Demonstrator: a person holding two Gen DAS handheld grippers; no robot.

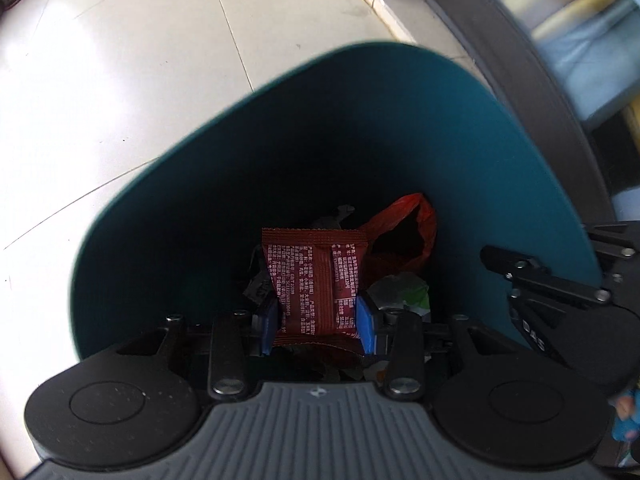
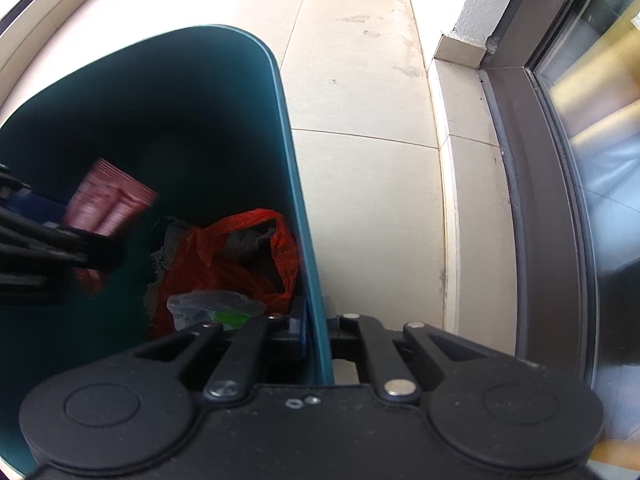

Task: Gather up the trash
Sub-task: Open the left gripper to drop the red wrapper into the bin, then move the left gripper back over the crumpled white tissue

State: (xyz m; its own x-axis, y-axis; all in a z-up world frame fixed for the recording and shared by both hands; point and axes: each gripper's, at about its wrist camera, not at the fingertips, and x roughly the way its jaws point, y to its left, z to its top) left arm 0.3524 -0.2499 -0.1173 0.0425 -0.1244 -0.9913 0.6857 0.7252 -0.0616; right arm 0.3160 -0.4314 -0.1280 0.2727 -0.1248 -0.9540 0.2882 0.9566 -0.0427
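You are at the drop-off step: your left gripper (image 1: 318,322) is clamped on a dark red snack wrapper (image 1: 316,280), its blue pads (image 1: 366,328) pressing the packet's two side edges, and it hangs inside the mouth of a teal bin (image 1: 168,208). The wrapper is a flat, crinkly foil-like pouch with crimped ends and fine white print, standing upright between the pads. Below it, toward one o'clock in the left wrist view, lies a thin, wrinkled orange-red plastic bag (image 1: 404,236) with an open mouth, and at three o'clock from the wrapper a scrap of clear film with green on it (image 1: 404,294); darker scraps sit beneath. Your right gripper (image 2: 316,334) straddles the bin's smooth plastic wall (image 2: 298,208), one finger inside and one outside; it looks closed on that wall, steadying the bin. The bin stands on pale glossy floor tiles (image 2: 360,184), with a dark metal door frame (image 2: 532,200) at three o'clock. The next move probably calls only for parting the left fingers so the light packet falls clear, while the right keeps its hold.
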